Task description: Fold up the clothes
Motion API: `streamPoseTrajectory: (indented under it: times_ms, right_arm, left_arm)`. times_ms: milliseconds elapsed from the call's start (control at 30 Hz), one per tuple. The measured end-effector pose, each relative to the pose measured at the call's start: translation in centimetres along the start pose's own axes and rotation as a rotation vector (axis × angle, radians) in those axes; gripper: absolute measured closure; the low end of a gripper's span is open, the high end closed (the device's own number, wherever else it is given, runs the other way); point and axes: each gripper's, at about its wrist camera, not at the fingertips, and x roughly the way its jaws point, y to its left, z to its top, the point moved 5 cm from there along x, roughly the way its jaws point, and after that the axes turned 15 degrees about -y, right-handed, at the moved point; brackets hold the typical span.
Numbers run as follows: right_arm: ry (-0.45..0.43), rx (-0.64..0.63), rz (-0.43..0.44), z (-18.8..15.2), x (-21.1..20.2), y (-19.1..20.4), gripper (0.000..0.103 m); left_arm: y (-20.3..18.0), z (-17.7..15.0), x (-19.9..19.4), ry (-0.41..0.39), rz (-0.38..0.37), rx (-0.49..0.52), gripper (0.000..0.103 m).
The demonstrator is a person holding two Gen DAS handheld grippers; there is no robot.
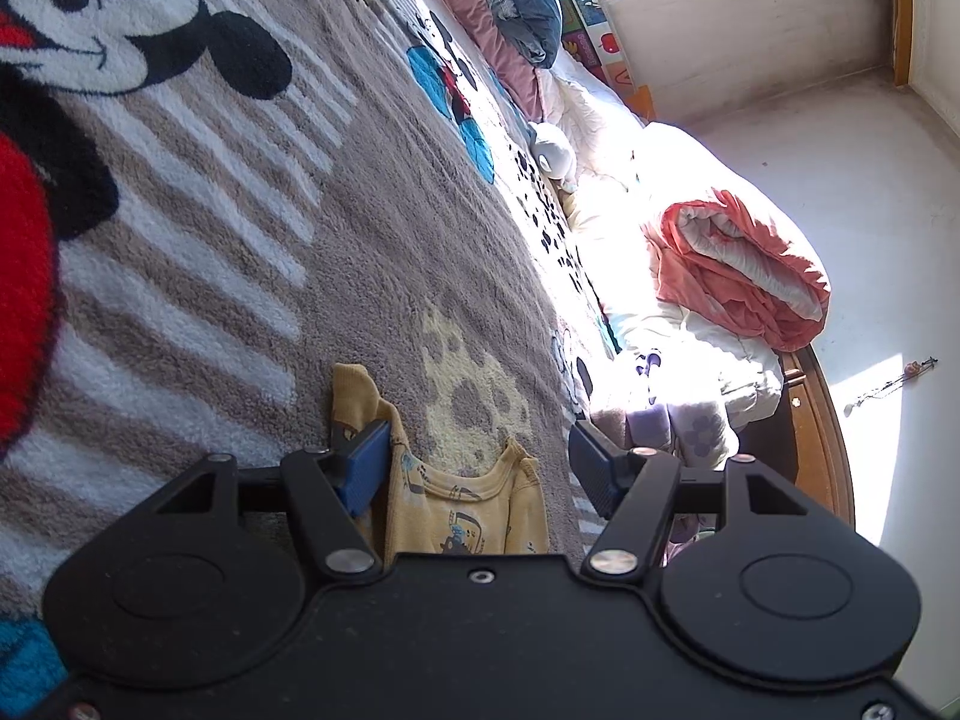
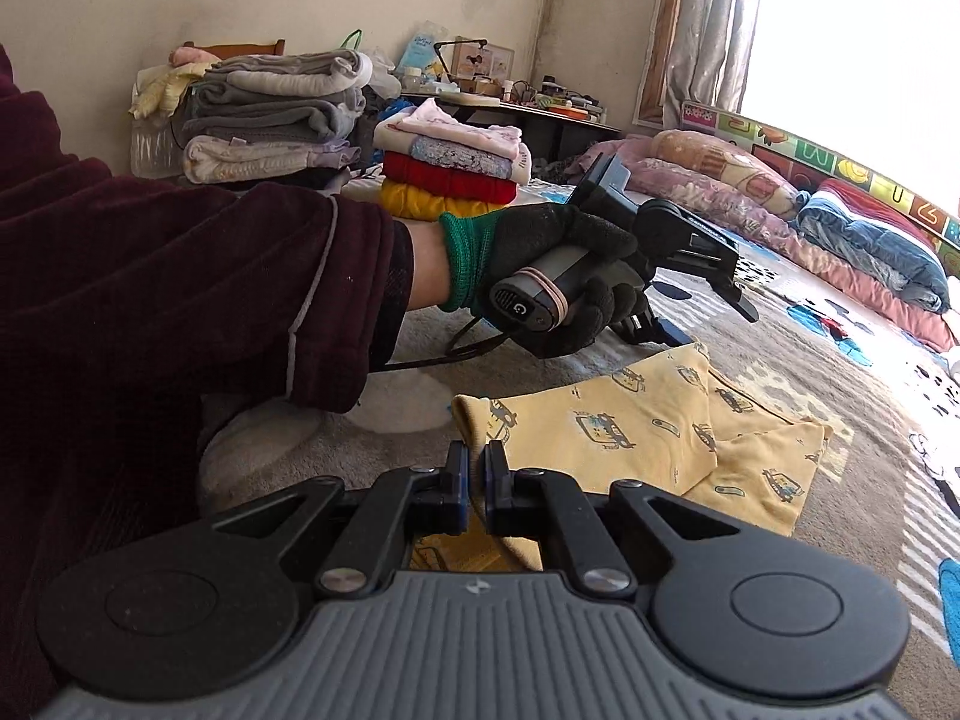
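A small yellow printed baby garment (image 2: 648, 426) lies on the Mickey Mouse carpet (image 1: 252, 276). My right gripper (image 2: 475, 468) is shut on the garment's near edge, with fabric pinched between the blue pads. My left gripper (image 1: 477, 456) is open, its jaws wide apart just over the garment's far edge (image 1: 462, 504); one blue pad (image 1: 363, 462) touches the cloth. In the right wrist view the left gripper (image 2: 666, 276) is held by a gloved hand above the garment's far side.
Stacks of folded clothes (image 2: 450, 168) and grey towels (image 2: 276, 114) stand behind. Pillows and bedding (image 2: 840, 240) line the window wall. A rolled pink-and-white quilt (image 1: 738, 264) and white bedding lie beyond the carpet edge. My dark red sleeve (image 2: 150, 300) fills the left.
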Motion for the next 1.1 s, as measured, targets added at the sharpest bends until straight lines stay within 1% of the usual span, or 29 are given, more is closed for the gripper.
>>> streamPoseTrajectory:
  times_ms: [200,300,367,433,467,533,567,667,733,800,867,933,1033,1100]
  right_arm:
    - [0.082,-0.142,0.028,-1.2,0.8,1.7,0.096]
    - [0.129,-0.176,0.040,-2.1,1.8,2.6,0.096]
    - [0.158,-0.191,0.048,-2.7,2.3,3.1,0.091]
    - [0.179,-0.196,0.062,-3.1,2.4,3.5,0.080]
    - [0.182,-0.184,0.070,-3.0,2.2,3.6,0.077]
    - [0.183,-0.113,0.089,-2.5,1.5,3.1,0.075]
    - [0.176,-0.051,0.095,-2.2,1.1,2.6,0.076]
    - [0.127,0.197,0.090,-1.0,-0.3,-0.3,0.076]
    - [0.073,0.370,0.047,-0.5,-0.8,-3.4,0.075]
    - [0.030,0.528,-0.040,-0.5,-0.7,-7.1,0.075]
    - [0.005,0.656,-0.126,-1.4,0.3,-10.9,0.074]
    - [0.008,0.754,-0.203,-3.0,1.7,-14.2,0.073]
    - [0.027,0.885,-0.267,-5.3,4.0,-17.6,0.073]
    - [0.048,0.917,-0.287,-6.2,5.1,-18.6,0.073]
  left_arm:
    - [-0.1,-0.1,0.0,0.003,0.003,0.018,0.039]
    - [-0.2,-0.2,0.1,0.003,0.004,0.026,0.039]
    - [-0.2,-0.2,0.1,0.004,0.004,0.033,0.039]
    - [-0.3,-0.2,0.1,0.004,0.005,0.035,0.039]
    - [-0.4,-0.3,0.1,0.004,0.005,0.035,0.039]
    - [-0.4,-0.3,0.1,0.004,0.003,0.033,0.039]
    - [-0.3,-0.3,0.0,0.005,0.002,0.032,0.039]
    - [-0.3,-0.3,0.0,0.005,0.002,0.032,0.039]
    - [-0.2,-0.2,0.0,0.006,0.002,0.034,0.039]
    - [-0.2,-0.3,0.0,0.006,0.003,0.036,0.039]
    - [-0.2,-0.2,0.0,0.005,0.003,0.039,0.039]
    - [-0.2,-0.3,-0.1,0.005,0.003,0.052,0.039]
    - [-0.4,-0.4,-0.1,0.005,0.005,0.080,0.041]
    - [-0.5,-0.5,-0.2,0.014,0.000,0.111,0.042]
